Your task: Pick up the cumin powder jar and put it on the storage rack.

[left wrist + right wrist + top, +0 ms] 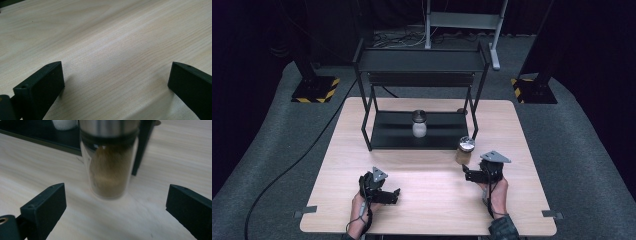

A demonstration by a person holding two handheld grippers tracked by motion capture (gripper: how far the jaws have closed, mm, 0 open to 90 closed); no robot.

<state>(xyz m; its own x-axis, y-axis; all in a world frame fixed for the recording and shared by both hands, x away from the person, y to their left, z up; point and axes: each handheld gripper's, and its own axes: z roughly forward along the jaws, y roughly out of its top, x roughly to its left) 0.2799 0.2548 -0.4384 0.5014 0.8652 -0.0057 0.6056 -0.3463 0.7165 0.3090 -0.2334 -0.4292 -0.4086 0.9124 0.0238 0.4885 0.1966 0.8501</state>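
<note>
**Brown spice jar in our sights, jaws wide**

We're lined up on the brown spice jar, a clear glass jar with a metal lid and brown powder inside, standing upright on the wooden table just in front of the black shelf rack's right front leg. Our right gripper sits low just short of it, jaws spread wide and empty, the jar centred between them but not yet touched. Here's the worry: the jar is tall and narrow, so a jaw clipping one side first could tip it or skid it into the rack leg just behind. Close too low or too softly on smooth glass and it may slip as we lift. Push too deep and we may knock that leg. On the rack's lower shelf stands a white-filled jar, well clear for now. Our left gripper rests over bare table, jaws open too, holding nothing.
</note>
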